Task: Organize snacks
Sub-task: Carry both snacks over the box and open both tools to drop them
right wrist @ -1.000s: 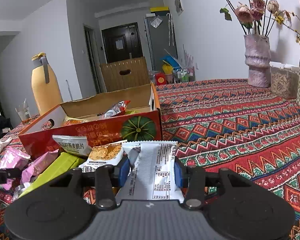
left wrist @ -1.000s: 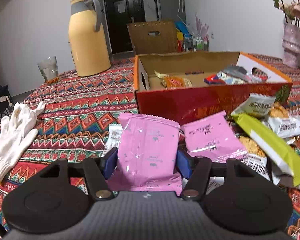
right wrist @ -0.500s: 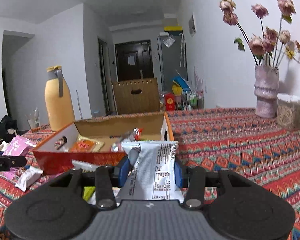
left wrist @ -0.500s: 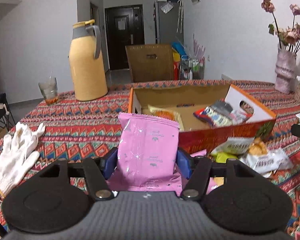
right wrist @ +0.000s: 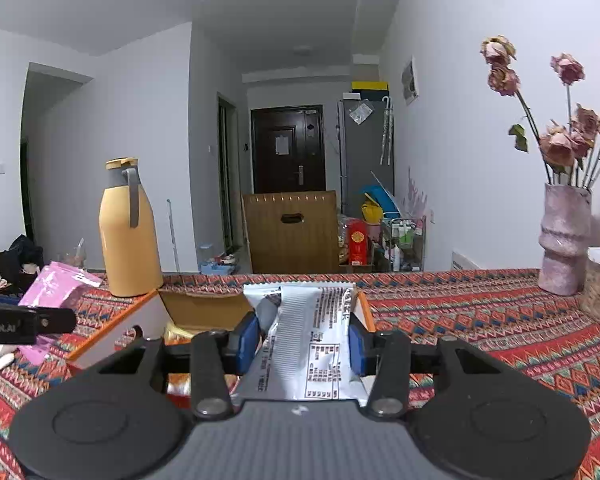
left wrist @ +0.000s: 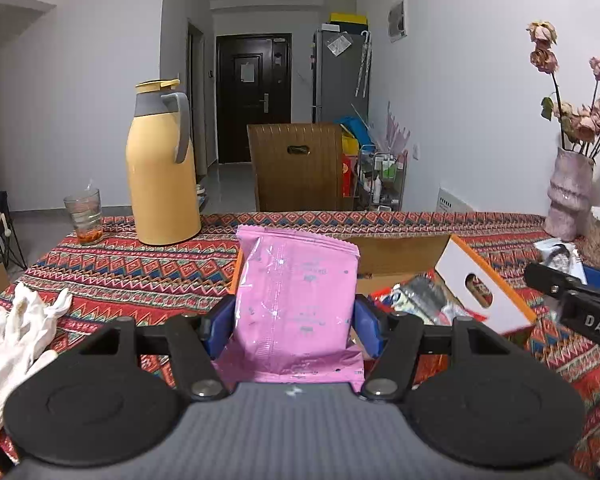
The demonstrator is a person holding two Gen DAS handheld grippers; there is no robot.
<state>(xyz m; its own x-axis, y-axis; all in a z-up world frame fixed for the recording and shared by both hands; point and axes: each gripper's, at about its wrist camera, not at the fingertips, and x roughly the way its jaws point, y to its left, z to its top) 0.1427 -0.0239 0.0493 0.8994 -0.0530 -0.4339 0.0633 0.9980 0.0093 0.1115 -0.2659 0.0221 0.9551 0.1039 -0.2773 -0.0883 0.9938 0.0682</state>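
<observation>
I had the L gripper (left wrist: 295, 320) clamped on a pink snack pouch (left wrist: 296, 300), upright between the blue pads (left wrist: 220, 326), raised above the patterned tablecloth (left wrist: 140, 276). R gripper (right wrist: 302, 342) gripped a white/grey snack pkt (right wrist: 308, 344) likewise. Both pkts sat near the open snack box (left wrist: 480, 280), w/ more snacks (left wrist: 420, 300) inside.
</observation>
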